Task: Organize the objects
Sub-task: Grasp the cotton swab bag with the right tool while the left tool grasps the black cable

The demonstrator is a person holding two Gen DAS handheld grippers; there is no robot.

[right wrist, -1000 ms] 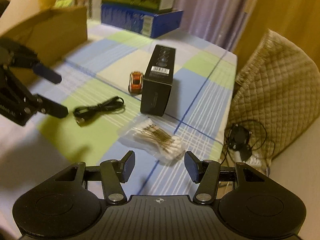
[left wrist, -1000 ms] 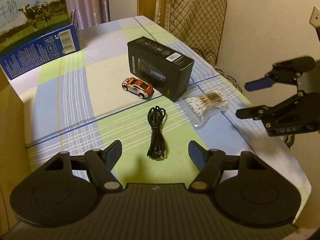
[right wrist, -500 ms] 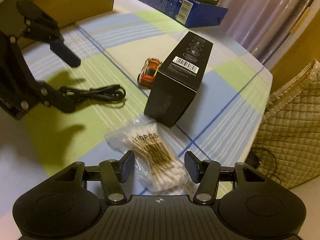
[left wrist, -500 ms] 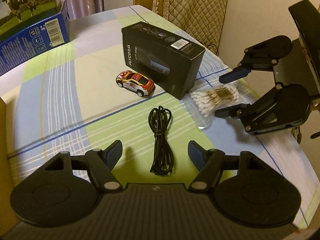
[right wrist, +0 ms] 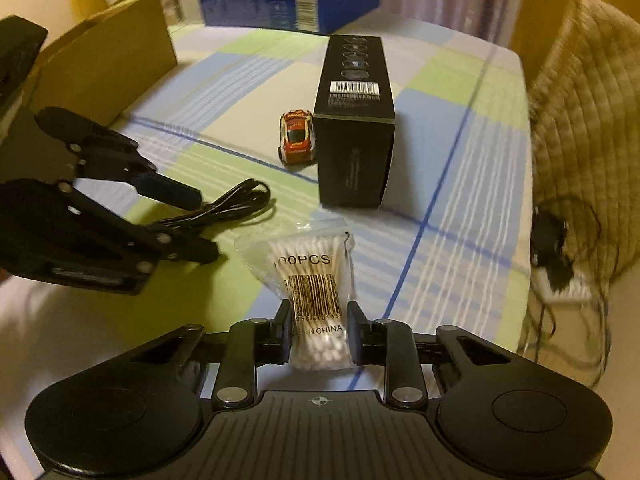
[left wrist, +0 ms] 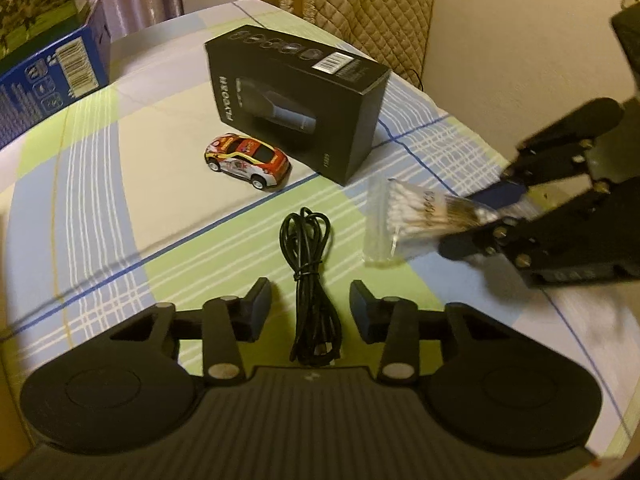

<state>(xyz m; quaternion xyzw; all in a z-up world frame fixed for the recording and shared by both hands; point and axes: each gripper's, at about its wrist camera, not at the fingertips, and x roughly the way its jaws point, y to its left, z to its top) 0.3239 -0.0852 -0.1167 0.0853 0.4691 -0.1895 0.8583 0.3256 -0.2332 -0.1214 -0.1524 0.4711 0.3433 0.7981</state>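
Observation:
A coiled black cable point(left wrist: 306, 276) lies on the checked tablecloth point(left wrist: 120, 208). My left gripper point(left wrist: 311, 300) straddles its near end. The jaws are closing, and a small gap shows between each pad and the cable. From the right wrist view, the left gripper point(right wrist: 204, 224) hangs over the cable point(right wrist: 240, 204). A clear bag of cotton swabs point(right wrist: 316, 264) sits between the pads of my right gripper point(right wrist: 319, 332), whose closing jaws squeeze its near end. The left wrist view shows the right gripper point(left wrist: 476, 220) on the bag point(left wrist: 404, 212).
A red toy car point(left wrist: 248, 160) stands beside a black product box point(left wrist: 296, 96) mid-table. A blue carton point(left wrist: 52, 80) is at the far left, and an open cardboard box point(right wrist: 104, 68) stands left of the cable. A quilted chair cover point(right wrist: 580, 120) and floor cords point(right wrist: 556, 264) lie beyond the right edge.
Both grippers came down and their jaws narrowed. The right one closed on the swab bag. The left one's fingers drew in around the cable's near end.

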